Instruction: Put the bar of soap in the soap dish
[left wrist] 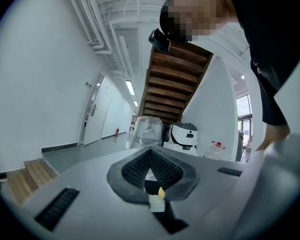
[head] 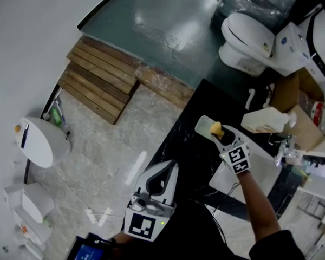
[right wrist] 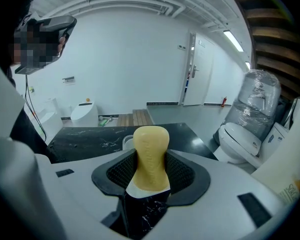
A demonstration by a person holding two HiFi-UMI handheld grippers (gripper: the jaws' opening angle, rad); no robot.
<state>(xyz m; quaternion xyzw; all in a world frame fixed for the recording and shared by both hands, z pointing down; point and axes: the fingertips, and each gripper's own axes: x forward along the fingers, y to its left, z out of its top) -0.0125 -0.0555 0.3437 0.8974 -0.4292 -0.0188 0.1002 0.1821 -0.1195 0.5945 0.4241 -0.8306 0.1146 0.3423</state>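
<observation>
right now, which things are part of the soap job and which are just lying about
In the job: bar of soap, clamped in the right gripper; soap dish close by.
Lying about: white jug, toilet, cardboard box, wooden steps.

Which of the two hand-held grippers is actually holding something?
The right gripper, out over the black counter: its jaws are clamped on a yellow bar of soap. The left gripper has its jaws together on nothing.

soap (right wrist: 151, 156): smooth, matt, waxy | countertop (head: 188, 157): glossy black veined stone | steps (head: 100, 83): rough wood planks
</observation>
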